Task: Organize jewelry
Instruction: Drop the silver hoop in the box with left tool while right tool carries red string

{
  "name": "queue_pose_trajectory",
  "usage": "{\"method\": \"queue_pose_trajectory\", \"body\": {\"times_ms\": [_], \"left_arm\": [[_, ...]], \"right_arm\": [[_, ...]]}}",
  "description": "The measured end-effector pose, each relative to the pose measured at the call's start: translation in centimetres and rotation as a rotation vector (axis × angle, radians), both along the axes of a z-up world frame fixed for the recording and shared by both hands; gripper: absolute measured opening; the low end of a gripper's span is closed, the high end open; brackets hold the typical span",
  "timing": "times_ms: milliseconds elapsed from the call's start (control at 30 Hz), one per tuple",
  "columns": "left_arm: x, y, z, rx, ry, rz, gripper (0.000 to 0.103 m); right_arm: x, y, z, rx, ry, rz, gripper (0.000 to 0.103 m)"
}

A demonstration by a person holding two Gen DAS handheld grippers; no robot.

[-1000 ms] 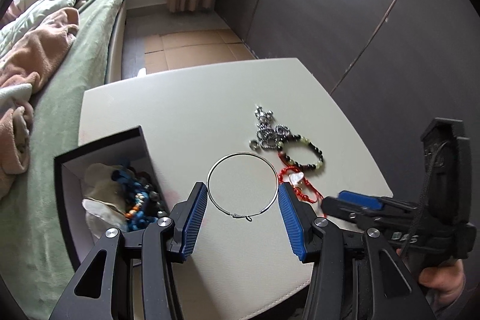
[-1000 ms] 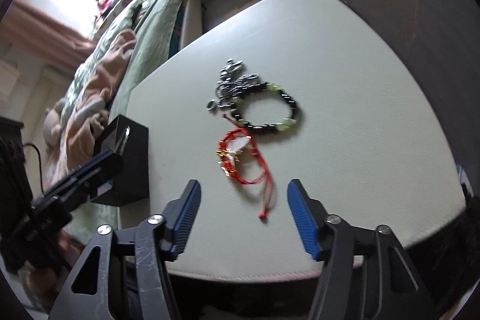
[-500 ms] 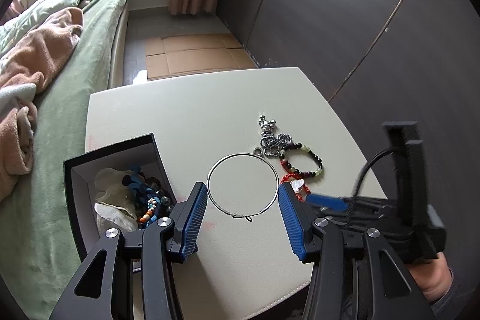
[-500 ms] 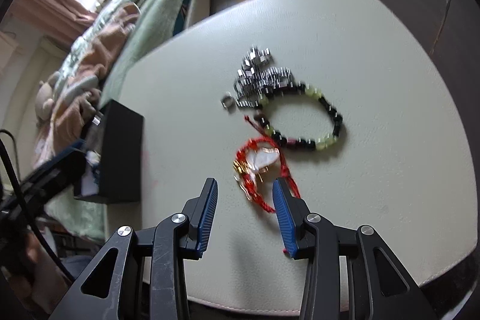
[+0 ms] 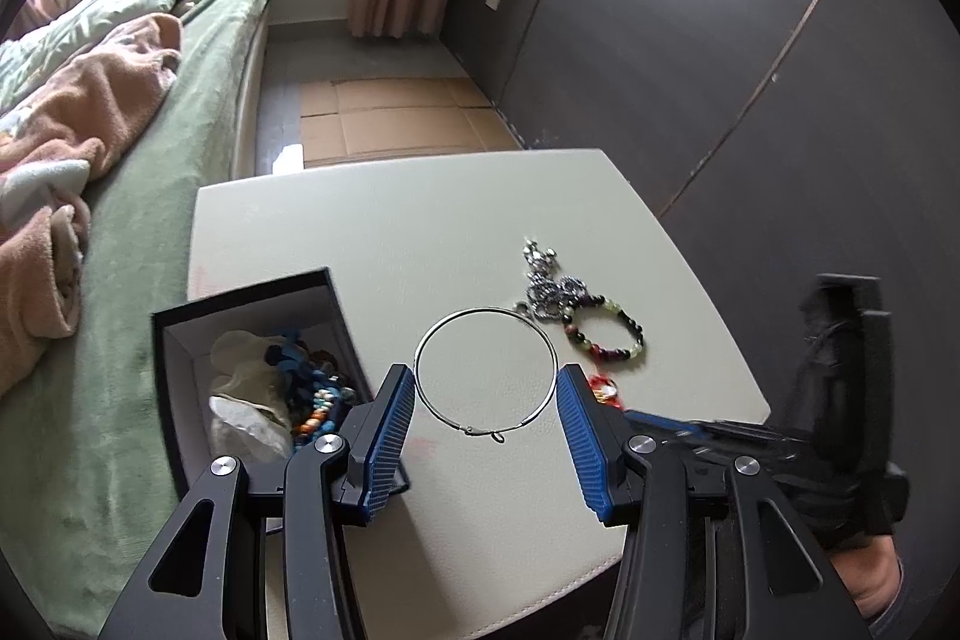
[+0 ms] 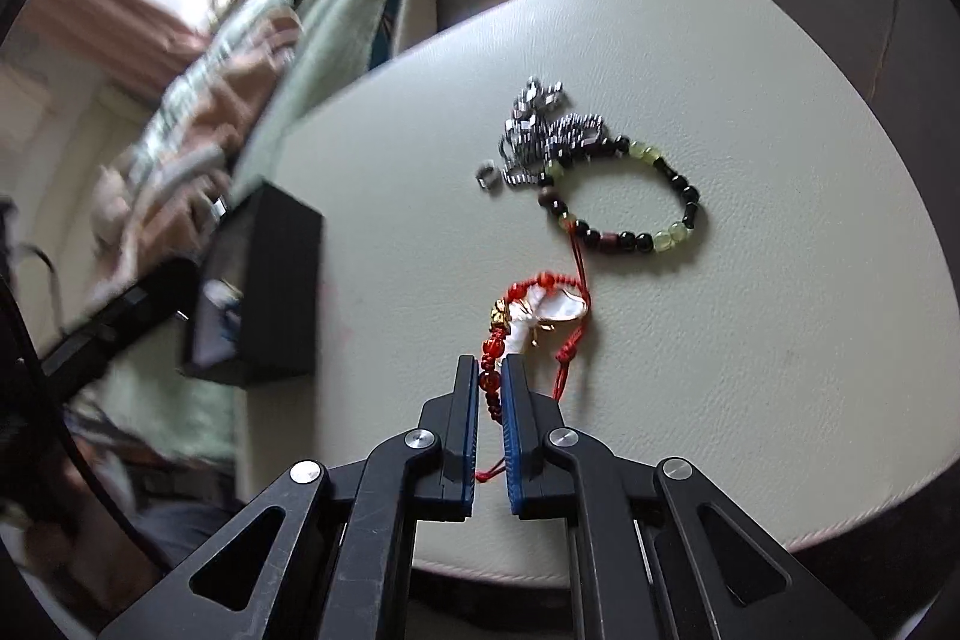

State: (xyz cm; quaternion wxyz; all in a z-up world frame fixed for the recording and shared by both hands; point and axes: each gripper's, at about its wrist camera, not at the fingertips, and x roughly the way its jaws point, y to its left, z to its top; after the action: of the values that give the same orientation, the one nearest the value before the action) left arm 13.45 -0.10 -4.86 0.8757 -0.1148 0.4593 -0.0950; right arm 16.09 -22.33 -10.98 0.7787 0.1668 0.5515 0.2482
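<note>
My right gripper (image 6: pixel 491 370) is shut on the red bead bracelet (image 6: pixel 528 316), which has a white charm and lies on the white table (image 6: pixel 750 340). Beyond it lie a dark-and-green bead bracelet (image 6: pixel 630 214) and a silver chain (image 6: pixel 540 130). My left gripper (image 5: pixel 485 400) is open above the table, with a thin silver wire hoop (image 5: pixel 485 370) between its fingers. An open black box (image 5: pixel 252 376) holding beaded jewelry and white cloth stands at its left. The red bracelet (image 5: pixel 603 391) peeks out beside the left gripper's right finger.
A bed with green cover (image 5: pixel 150 196) and pink blanket (image 5: pixel 78 112) runs along the table's left side. Dark wall panels (image 5: pixel 690 10) stand to the right. The black box (image 6: pixel 258 280) also shows in the right wrist view, left of the gripper.
My right gripper moved forward to the red bracelet and closed on its beads. The left gripper rose slightly and stayed open over the wire hoop.
</note>
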Motion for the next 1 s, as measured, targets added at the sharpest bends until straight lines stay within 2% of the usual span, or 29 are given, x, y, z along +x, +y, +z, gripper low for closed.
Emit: {"method": "queue_pose_trajectory", "body": {"times_ms": [200, 367, 500, 533, 600, 667, 1000], "left_arm": [[-0.2, 1.9, 0.6, -0.012, -0.013, 0.053, 0.051], [-0.4, 3.6, 0.7, 0.026, -0.023, 0.117, 0.051], [-0.1, 5.0, 0.4, 0.034, 0.001, 0.179, 0.052], [0.0, 5.4, 0.3, 0.031, 0.014, 0.192, 0.053], [0.1, 6.2, 0.1, 0.031, 0.030, 0.222, 0.070], [-0.2, 6.8, 0.4, 0.011, 0.020, 0.240, 0.081], [-1.5, 9.1, 2.2, 0.000, -0.021, 0.308, 0.081]], "right_arm": [[-0.2, -1.9, 1.6, 0.130, -0.043, -0.067, 0.009], [-0.7, -1.0, 3.1, 0.179, -0.104, -0.049, 0.009], [-0.8, 0.0, 4.0, 0.204, -0.135, -0.021, 0.009], [-0.8, 0.2, 4.1, 0.205, -0.139, -0.016, 0.009], [-0.8, 0.9, 4.5, 0.210, -0.147, 0.000, 0.009], [-0.8, 1.7, 5.0, 0.220, -0.158, 0.021, 0.009], [-0.1, 7.9, 7.3, 0.226, -0.201, 0.150, 0.009]]}}
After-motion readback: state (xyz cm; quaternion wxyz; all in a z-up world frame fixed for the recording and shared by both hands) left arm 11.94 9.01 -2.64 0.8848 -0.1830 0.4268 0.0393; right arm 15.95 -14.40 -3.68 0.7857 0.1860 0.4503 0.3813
